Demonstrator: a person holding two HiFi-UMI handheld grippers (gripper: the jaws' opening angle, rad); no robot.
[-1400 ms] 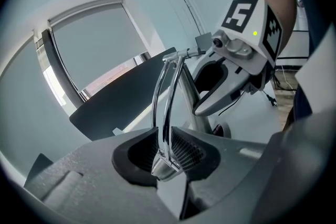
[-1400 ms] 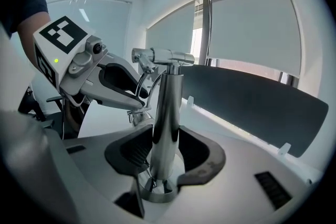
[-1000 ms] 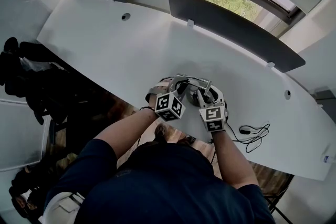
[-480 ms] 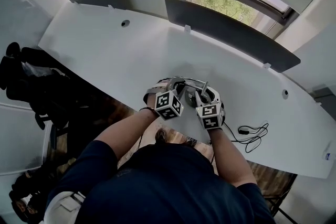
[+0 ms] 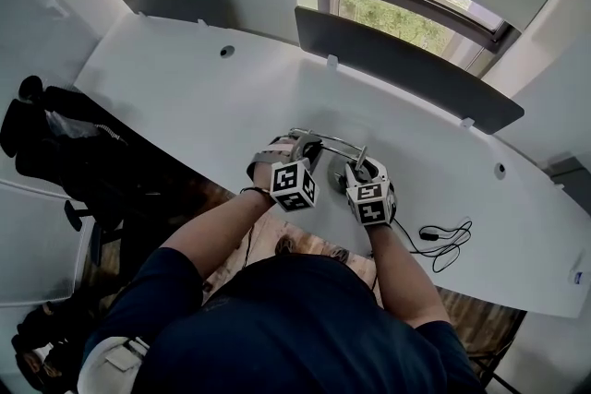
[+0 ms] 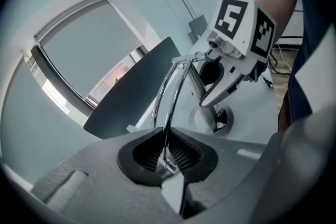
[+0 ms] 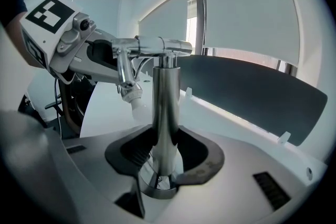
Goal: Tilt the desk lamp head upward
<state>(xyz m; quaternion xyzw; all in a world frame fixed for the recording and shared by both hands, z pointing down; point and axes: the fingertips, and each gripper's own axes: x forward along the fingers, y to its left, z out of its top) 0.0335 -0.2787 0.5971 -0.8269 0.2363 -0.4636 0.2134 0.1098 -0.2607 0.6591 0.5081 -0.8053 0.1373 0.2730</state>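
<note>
Desk lamp [image 5: 331, 150] near front edge of table [image 5: 185, 97], roughly mid-length, right below the person. Held in 2 places, each for a reason.

Upright chrome post [image 7: 165, 113] clamped low by right gripper [image 7: 163, 160], just above round base [image 6: 212, 119]. Jaws fairly wide apart, but only because the tube is thick; pads pressed on both sides of it. Judged purpose: pinning the stand so nothing slides or tips off the near edge while the top gets levered.

2 thin rods [image 6: 170, 97], curving out from the joint at the post's top, pinched by left gripper [image 6: 167, 152]. Jaws nearly closed, ribbed pads tight on the rods, nothing else between them. Grabbed far out from the joint, probably for leverage on the tilt. Head itself hard to tell apart from the rods in any view.

From above, left gripper [image 5: 309, 148] and right gripper [image 5: 355, 173] just beside each other, both over the lamp. Tilt looks about to start or barely begun; can't tell which.

Loose cable [image 5: 443, 240] coiled toward table's right end, apart from the base. Dark divider panel [image 5: 406, 65] along back edge, window [image 5: 406, 5] behind it.
</note>
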